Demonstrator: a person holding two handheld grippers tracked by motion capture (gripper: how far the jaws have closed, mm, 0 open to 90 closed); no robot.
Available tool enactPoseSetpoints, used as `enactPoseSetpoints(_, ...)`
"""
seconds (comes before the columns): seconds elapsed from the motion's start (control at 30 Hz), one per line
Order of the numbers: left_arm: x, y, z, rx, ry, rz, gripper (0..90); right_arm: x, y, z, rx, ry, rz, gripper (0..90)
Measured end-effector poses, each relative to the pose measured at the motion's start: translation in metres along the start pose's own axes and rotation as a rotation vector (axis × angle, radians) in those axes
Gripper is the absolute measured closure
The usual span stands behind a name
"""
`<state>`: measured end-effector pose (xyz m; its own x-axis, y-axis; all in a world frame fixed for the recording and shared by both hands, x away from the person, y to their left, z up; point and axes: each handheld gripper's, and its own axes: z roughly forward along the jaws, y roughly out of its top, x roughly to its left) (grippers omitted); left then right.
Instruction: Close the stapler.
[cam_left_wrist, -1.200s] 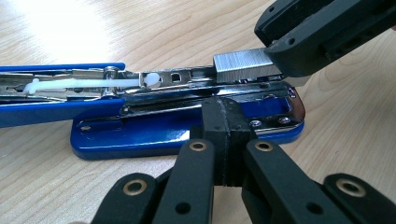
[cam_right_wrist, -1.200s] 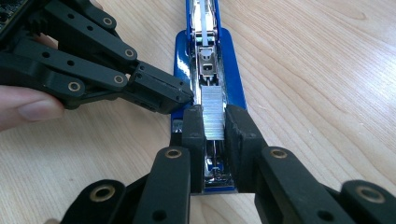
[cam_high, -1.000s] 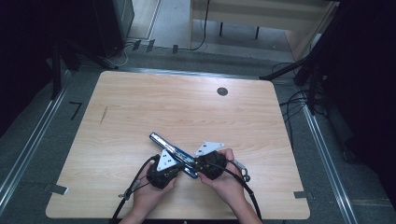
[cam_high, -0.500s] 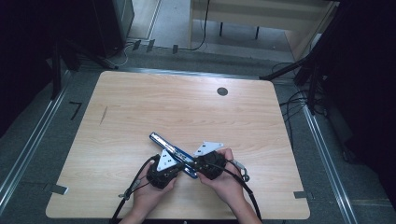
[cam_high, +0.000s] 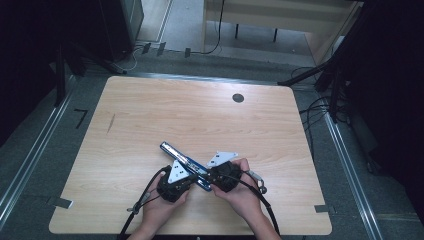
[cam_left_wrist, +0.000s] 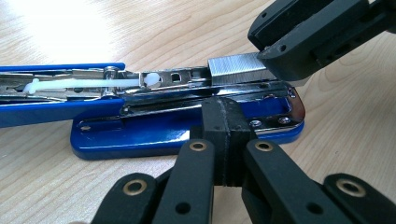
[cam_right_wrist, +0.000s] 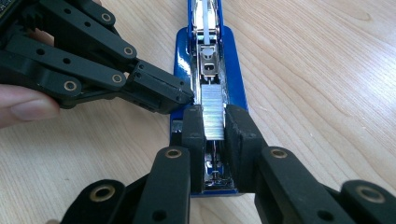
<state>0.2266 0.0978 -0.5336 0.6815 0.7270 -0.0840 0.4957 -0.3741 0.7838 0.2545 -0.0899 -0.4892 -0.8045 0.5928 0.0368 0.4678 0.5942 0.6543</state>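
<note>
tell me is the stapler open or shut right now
Open. The blue stapler lies on the table with its top arm swung back flat, the metal tray bare, and a strip of staples held over it by the right gripper.

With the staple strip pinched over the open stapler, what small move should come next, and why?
Probably lower the staple strip into the stapler's open channel: the right hand-held gripper holds it just above, and the shut left hand-held gripper braces the base.
</note>
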Motion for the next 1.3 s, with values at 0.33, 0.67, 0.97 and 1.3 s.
enactPoseSetpoints(0.33,0.0001,0.0,-0.0001,0.001,0.0,0.001,90.0,0.001,0.0017,-0.0017,-0.016,0.003,-0.002,79.9)
enactPoseSetpoints(0.67,0.0002,0.0,-0.0001,0.002,0.0,0.001,90.0,0.0003,0.0017,-0.0016,-0.015,0.005,0.011,80.0)
enactPoseSetpoints(0.97,0.0002,0.0,0.0,0.0,0.0,-0.002,90.0,-0.0012,0.0005,0.002,0.0,0.003,-0.012,80.0)
enactPoseSetpoints(1.3,-0.0001,-0.0001,0.0,-0.001,0.0,0.002,90.0,-0.0005,0.0004,0.0041,-0.001,-0.009,-0.04,79.9)
